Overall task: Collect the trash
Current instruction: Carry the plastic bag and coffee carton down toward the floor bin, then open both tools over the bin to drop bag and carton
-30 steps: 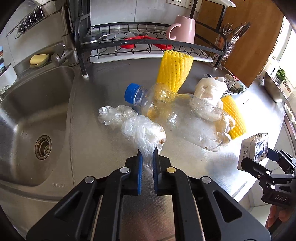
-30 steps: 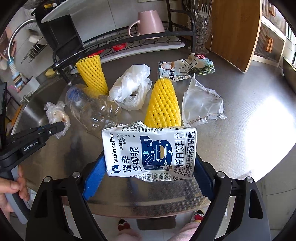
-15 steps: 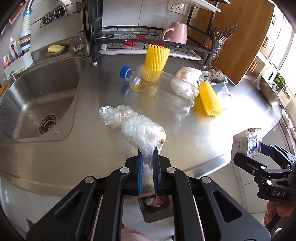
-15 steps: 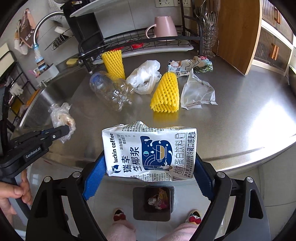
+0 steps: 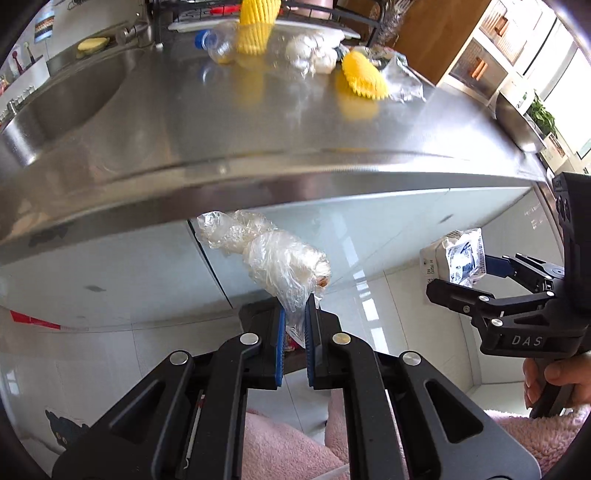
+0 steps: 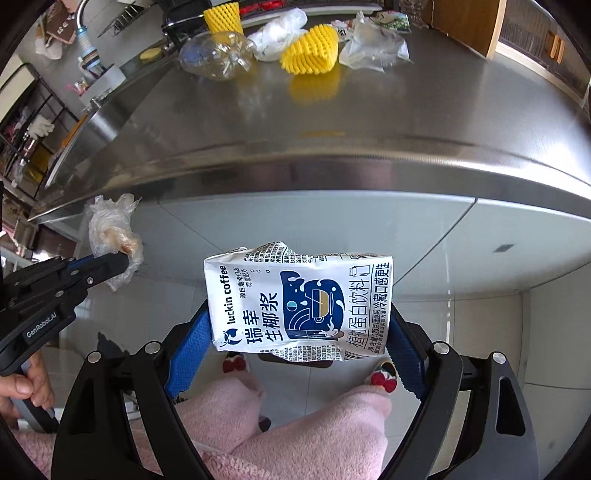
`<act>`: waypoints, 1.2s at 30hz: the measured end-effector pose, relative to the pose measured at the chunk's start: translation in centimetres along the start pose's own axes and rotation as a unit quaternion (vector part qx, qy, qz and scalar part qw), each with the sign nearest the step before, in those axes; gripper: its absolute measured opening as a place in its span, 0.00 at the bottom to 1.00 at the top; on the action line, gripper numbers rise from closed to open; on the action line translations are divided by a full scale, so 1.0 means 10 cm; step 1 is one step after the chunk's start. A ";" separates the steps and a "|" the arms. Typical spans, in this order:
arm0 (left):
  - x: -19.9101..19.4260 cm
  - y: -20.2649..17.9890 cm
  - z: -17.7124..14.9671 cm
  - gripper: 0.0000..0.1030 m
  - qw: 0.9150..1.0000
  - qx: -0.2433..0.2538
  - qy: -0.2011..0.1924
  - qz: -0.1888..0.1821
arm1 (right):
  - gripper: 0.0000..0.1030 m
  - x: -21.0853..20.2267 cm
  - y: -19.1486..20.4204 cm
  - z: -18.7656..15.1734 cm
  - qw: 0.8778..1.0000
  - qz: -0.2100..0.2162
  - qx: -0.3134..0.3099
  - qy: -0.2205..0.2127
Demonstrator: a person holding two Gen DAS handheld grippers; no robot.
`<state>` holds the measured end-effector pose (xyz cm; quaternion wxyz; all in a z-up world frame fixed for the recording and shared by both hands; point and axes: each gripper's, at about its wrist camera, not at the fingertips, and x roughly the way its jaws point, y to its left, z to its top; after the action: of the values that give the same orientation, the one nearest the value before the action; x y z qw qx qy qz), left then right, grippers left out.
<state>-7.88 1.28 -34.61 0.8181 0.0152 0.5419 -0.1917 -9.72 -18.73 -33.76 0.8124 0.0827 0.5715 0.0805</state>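
My left gripper is shut on a crumpled clear plastic bag, held below the steel counter's front edge; the bag also shows in the right wrist view. My right gripper is shut on a white and blue Luckin coffee carton, also below the counter edge; the carton shows in the left wrist view. On the counter lie a clear bottle, two yellow foam nets, a white bag and clear wrappers.
A dark bin edge shows just under the carton, on the floor in front of white cabinet fronts. The person's pink-clad legs and slippers are below. A sink is at the left of the counter.
Both grippers have dropped with their loads from counter height to below the counter's front edge. The counter trash now sits far above and behind.
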 end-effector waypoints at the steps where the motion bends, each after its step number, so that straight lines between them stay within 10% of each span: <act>1: 0.09 -0.01 -0.05 0.07 1.000 0.005 0.007 -0.001 | 0.84 0.08 -0.02 -0.05 1.000 -0.001 0.003 0.008; 21: 1.92 0.22 -0.74 0.07 0.990 -0.034 0.135 -0.037 | 0.84 1.70 -0.21 -0.41 0.992 -0.009 0.075 0.099; 36: 2.33 0.38 -0.95 0.18 0.984 -0.060 0.159 -0.049 | 0.85 2.40 -0.25 -0.38 0.979 -0.001 0.142 0.143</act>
<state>-7.08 0.08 -60.00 0.7109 -0.0301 0.6753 -0.1942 -5.22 -15.61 -57.58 0.7025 0.1847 0.6872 0.0085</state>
